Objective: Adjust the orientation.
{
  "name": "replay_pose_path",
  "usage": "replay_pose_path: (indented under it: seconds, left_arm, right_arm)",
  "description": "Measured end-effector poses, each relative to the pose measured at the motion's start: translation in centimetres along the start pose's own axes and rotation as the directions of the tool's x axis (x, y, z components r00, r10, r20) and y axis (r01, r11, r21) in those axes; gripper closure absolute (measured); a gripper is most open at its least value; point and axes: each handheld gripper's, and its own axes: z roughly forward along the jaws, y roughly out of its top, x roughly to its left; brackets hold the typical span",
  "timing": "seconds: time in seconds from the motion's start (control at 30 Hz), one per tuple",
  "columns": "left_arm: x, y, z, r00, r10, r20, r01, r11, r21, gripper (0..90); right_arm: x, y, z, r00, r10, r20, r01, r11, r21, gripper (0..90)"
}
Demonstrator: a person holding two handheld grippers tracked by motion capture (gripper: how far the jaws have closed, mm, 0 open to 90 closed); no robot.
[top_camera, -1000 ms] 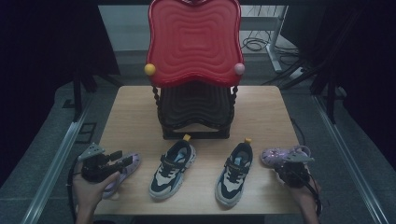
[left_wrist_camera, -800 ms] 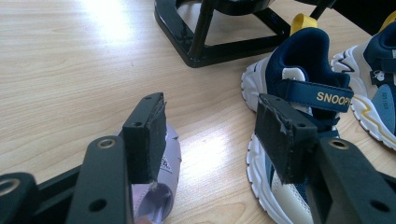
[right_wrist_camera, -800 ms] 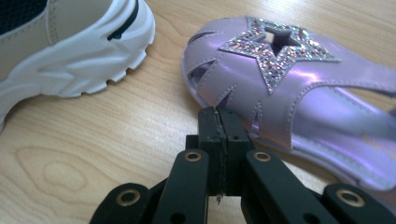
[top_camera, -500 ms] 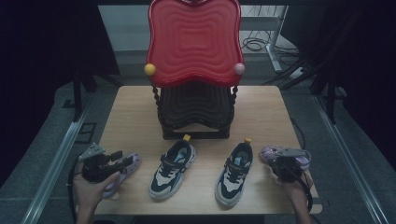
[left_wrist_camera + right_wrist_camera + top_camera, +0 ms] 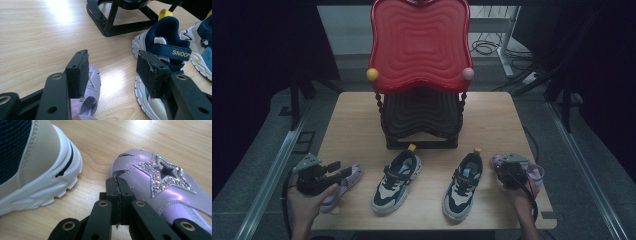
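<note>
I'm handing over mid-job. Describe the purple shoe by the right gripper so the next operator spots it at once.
Start at the tall red rack at the back of the wooden table. Come forward to the row of four shoes along the near edge and go to its right end. The purple sandal lies there beside the right gripper, next to a navy-and-white sneaker; a rhinestone star marks it.

Wood, gloss and glitter

The table (image 5: 160,137) is pale matt wood; the purple sandal (image 5: 160,185) looks glossy, with a rough rhinestone star (image 5: 163,176).
</note>
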Motion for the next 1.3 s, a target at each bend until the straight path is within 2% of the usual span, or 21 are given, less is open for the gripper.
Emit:
replay_pose_path:
  seconds: [0.1,0.37,0.6,0.73,0.83,1.03,1.1,1.17,1.27,1.3]
  left_arm:
    - [0.1,0.0,-0.2,1.0000,-0.003,-0.004,0.003,1.0000,-0.005,43.8]
    - [0.3,0.0,-0.6,0.9999,-0.007,-0.015,0.006,0.9999,-0.011,43.8]
    - [0.3,0.0,-0.6,0.9998,-0.007,-0.016,0.007,0.9999,-0.013,43.8]
    - [0.3,0.0,-0.5,0.9998,-0.004,-0.017,0.003,1.0000,-0.008,43.8]
    - [0.3,0.0,-0.4,0.9999,-0.004,-0.016,0.004,1.0000,-0.007,43.8]
    - [0.3,-0.1,-0.3,0.9998,-0.005,-0.017,0.005,1.0000,-0.006,43.8]
    - [0.3,-0.1,-0.3,0.9998,-0.002,-0.018,0.002,1.0000,-0.004,43.8]
    - [0.3,-0.2,-0.3,0.9999,-0.003,-0.017,0.003,1.0000,-0.004,43.8]
    - [0.4,-0.2,-0.4,0.9999,-0.002,-0.016,0.002,1.0000,-0.009,43.8]
    - [0.4,-0.2,-0.5,0.9999,-0.003,-0.015,0.003,0.9999,-0.010,43.8]
  right_arm:
    - [0.3,0.5,0.3,0.9994,-0.023,0.025,0.023,1.000,0.001,89.8]
    - [0.4,1.3,0.9,0.9992,-0.019,0.035,0.020,1.000,-0.004,89.8]
    - [0.5,2.2,1.7,0.9967,-0.026,0.077,0.025,1.000,0.013,89.7]
    - [0.5,2.2,1.7,0.9961,-0.030,0.083,0.028,1.000,0.014,88.8]
    - [0.5,2.2,1.3,0.9977,-0.022,0.065,0.022,1.000,0.002,88.4]
    - [-0.3,1.6,-0.7,0.9989,0.020,-0.041,-0.024,0.995,-0.095,87.2]
    - [-0.7,1.1,-1.3,0.9959,0.032,-0.085,-0.043,0.990,-0.134,86.1]
    - [-1.1,0.7,-1.8,0.9933,0.041,-0.108,-0.058,0.986,-0.156,83.8]
    - [-1.7,0.2,-2.7,0.9871,0.050,-0.152,-0.081,0.975,-0.206,74.6]
    - [-1.8,0.0,-3.1,0.9849,0.043,-0.168,-0.083,0.967,-0.239,71.5]
